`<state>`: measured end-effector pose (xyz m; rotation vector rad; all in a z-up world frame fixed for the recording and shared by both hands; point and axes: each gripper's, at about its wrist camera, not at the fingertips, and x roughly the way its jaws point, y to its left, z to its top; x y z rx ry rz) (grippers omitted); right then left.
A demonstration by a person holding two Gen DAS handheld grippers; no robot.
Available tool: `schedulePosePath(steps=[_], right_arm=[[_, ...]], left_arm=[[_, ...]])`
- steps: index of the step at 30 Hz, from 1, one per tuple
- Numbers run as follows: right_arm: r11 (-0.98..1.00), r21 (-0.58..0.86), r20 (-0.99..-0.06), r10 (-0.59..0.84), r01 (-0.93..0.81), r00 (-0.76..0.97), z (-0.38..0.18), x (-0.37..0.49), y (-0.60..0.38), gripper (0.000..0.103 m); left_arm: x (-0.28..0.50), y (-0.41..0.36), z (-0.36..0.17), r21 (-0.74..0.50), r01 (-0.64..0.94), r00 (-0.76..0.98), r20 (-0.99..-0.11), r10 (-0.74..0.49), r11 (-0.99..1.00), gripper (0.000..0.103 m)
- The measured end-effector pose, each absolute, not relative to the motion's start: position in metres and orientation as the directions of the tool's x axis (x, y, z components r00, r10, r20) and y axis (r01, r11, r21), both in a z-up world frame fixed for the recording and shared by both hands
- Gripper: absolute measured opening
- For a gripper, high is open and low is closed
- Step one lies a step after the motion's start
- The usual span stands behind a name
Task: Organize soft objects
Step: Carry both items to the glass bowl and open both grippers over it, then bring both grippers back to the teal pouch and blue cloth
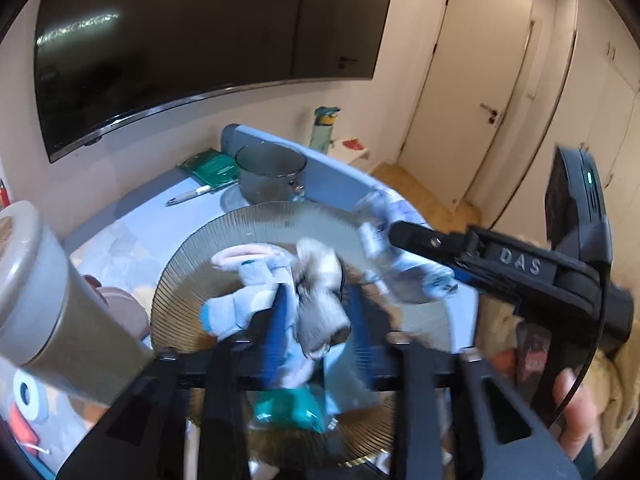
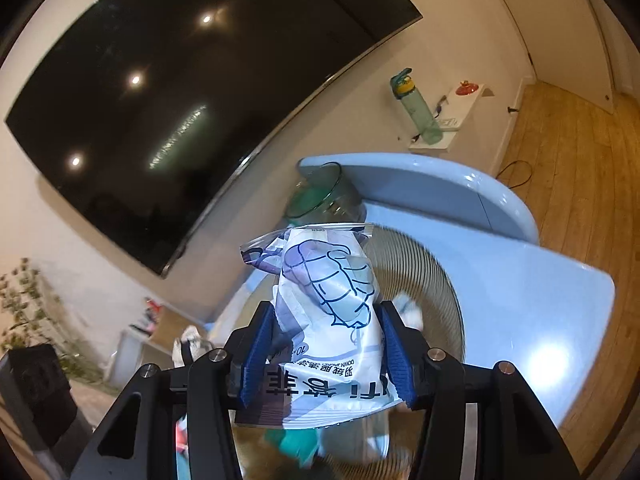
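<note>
My left gripper (image 1: 316, 312) is shut on a blue, grey and pink plush toy (image 1: 280, 280) and holds it above a ribbed glass plate (image 1: 192, 272). My right gripper (image 2: 326, 344) is shut on a white and blue plastic packet (image 2: 332, 300) with a printed drawing, held over the same plate (image 2: 432, 280). In the left wrist view the right gripper (image 1: 404, 236) comes in from the right with the packet (image 1: 396, 252) in it. A teal packet (image 1: 288, 408) lies on the plate's near side.
The light blue table (image 2: 540, 300) carries a glass mug (image 1: 268, 172), a pen (image 1: 188, 196) and a green packet (image 1: 210, 166). A grey tumbler (image 1: 52, 300) stands close at the left. A large TV (image 1: 180, 40) hangs behind. A green bottle (image 2: 416, 108) stands on a white shelf.
</note>
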<state>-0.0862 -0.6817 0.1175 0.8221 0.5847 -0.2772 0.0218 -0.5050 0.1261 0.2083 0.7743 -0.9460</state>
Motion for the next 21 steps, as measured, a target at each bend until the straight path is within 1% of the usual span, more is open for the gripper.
schedulePosePath(steps=[1,2,3,6,8,11,13,15,20,21], right_arm=[[0.671,0.586,-0.608,-0.007,0.454,0.794,0.113,-0.079,-0.687,0.061],[0.674,0.57,-0.633,-0.005,0.47,0.774,0.109,-0.073,-0.69,0.062],[0.669,0.573,-0.643,0.008,0.474,0.766,0.105,-0.072,-0.693,0.062],[0.647,0.608,-0.633,0.045,0.46,0.773,0.098,-0.084,-0.692,0.062],[0.655,0.598,-0.635,0.036,0.462,0.772,0.101,-0.096,-0.687,0.062],[0.692,0.557,-0.636,-0.001,0.46,0.772,0.115,-0.115,-0.67,0.067],[0.719,0.542,-0.627,0.002,0.435,0.779,0.126,-0.125,-0.653,0.07],[0.748,0.526,-0.616,0.007,0.405,0.788,0.138,-0.132,-0.635,0.077],[0.824,0.489,-0.579,0.06,0.287,0.813,0.167,-0.14,-0.574,0.079],[0.84,0.478,-0.571,0.076,0.257,0.817,0.173,-0.142,-0.559,0.081]], left_arm=[[0.022,-0.506,0.123,-0.155,0.792,0.347,-0.681,-0.644,0.591,0.053],[0.02,-0.506,0.121,-0.156,0.797,0.341,-0.682,-0.648,0.583,0.064],[0.018,-0.504,0.121,-0.159,0.803,0.334,-0.677,-0.655,0.574,0.073],[0.005,-0.492,0.125,-0.155,0.824,0.324,-0.66,-0.677,0.545,0.074],[-0.003,-0.484,0.131,-0.151,0.83,0.328,-0.646,-0.689,0.536,0.074],[-0.015,-0.466,0.142,-0.162,0.833,0.324,-0.631,-0.705,0.529,0.074],[-0.023,-0.45,0.152,-0.172,0.832,0.327,-0.618,-0.715,0.528,0.074],[-0.032,-0.432,0.164,-0.157,0.826,0.354,-0.602,-0.716,0.541,0.074],[-0.051,-0.362,0.197,-0.097,0.798,0.457,-0.545,-0.703,0.594,0.074],[-0.054,-0.343,0.203,-0.084,0.788,0.482,-0.534,-0.695,0.611,0.076]])
